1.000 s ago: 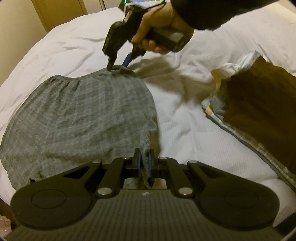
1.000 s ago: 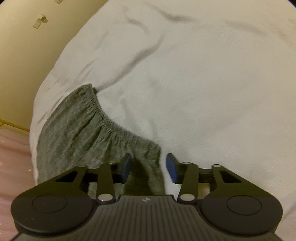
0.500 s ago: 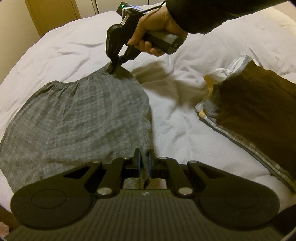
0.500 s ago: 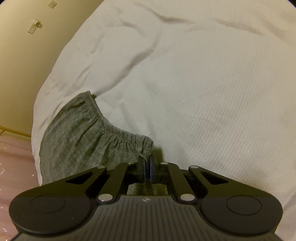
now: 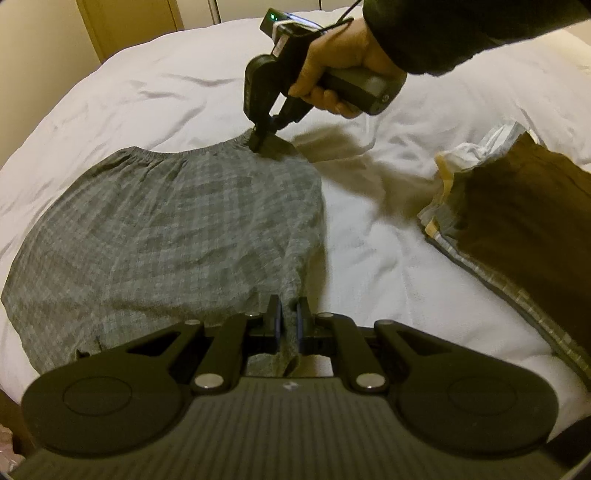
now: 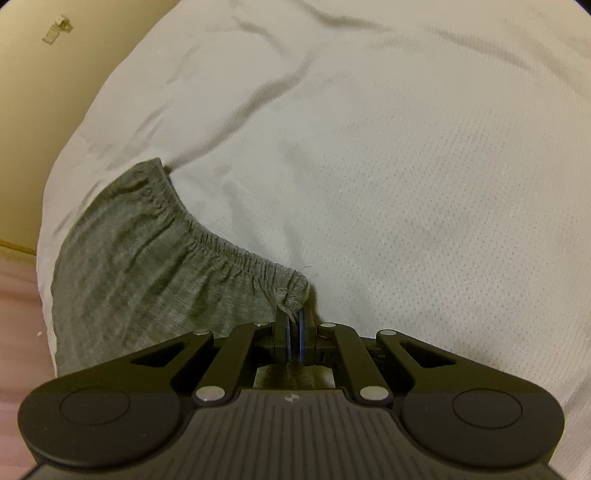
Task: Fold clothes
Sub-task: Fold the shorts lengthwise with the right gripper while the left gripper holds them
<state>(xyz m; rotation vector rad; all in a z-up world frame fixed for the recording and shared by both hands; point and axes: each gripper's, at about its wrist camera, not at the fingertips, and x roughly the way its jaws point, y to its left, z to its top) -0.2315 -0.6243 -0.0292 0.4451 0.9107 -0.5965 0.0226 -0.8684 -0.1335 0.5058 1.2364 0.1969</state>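
Left wrist view, far left: a beige wall and a wooden door frame (image 5: 125,27) stand behind the bed.
Left wrist view, left and centre: the grey checked shorts with an elastic waistband (image 5: 170,229) lie spread flat on the white textured bed cover (image 5: 373,266), the waistband on the far side.
Left gripper (image 5: 289,314): its two fingers are pressed together on the near corner of the grey checked shorts, at the leg hem; a bit of cloth hangs down between them.
Right gripper (image 5: 264,138): a person's hand (image 5: 332,77) with a dark sleeve (image 5: 454,29) holds it above the far corner of the shorts, and its tips are clamped on the end of the waistband.
Left wrist view, right: a pile of folded clothes with a dark brown piece on top (image 5: 524,229) lies on the cover, well apart from the shorts.
Right wrist view: the gathered waistband runs from the left edge of the bed to the blue pads (image 6: 288,341), which are closed on its end.
Change, right gripper: one second ago its fingers stood wide apart over the corner; half a second ago they were already closed on it, as now.
Change, left gripper: it gripped the hem corner in all earlier pictures too.
Change, shorts: the cloth between the two grippers looks more stretched and flatter than one second ago.
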